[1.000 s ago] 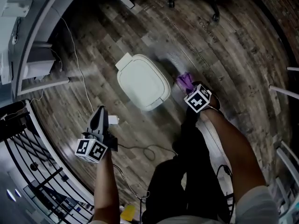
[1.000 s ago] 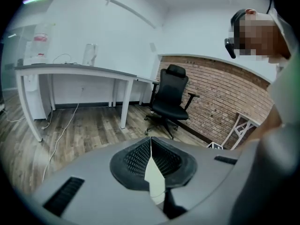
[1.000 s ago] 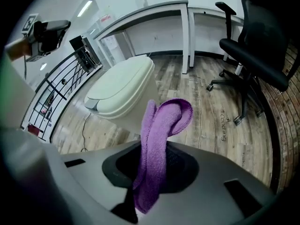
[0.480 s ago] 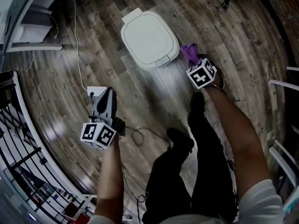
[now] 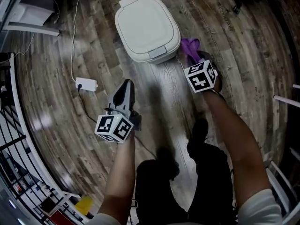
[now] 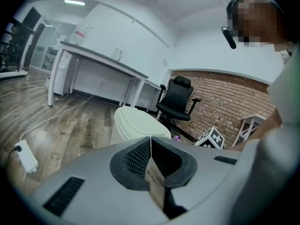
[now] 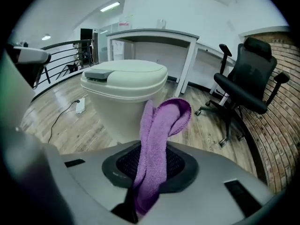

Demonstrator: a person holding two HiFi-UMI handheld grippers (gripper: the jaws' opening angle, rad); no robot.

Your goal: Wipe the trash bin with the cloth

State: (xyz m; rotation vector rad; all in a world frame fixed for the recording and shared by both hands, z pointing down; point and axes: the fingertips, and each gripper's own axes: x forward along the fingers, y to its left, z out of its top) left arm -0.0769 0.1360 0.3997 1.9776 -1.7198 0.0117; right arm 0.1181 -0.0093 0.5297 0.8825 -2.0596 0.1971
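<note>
The right gripper (image 5: 192, 60) has its jaws clamped on a purple cloth (image 7: 159, 135) that flops up just beside the lidded white trash bin (image 5: 146, 27) on the wood floor (image 5: 243, 55), while the left gripper (image 5: 125, 90) hangs nearer the person, jaws pressed together on nothing.

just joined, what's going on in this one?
A person stands over a closed white trash bin on the wood floor, with a hand-held gripper in each hand. The right hand-held gripper is shut on a purple cloth, held close by the bin's side; contact can't be confirmed. The left hand-held gripper is shut and empty, short of the bin. Wiping doesn't look to be under way yet.
</note>
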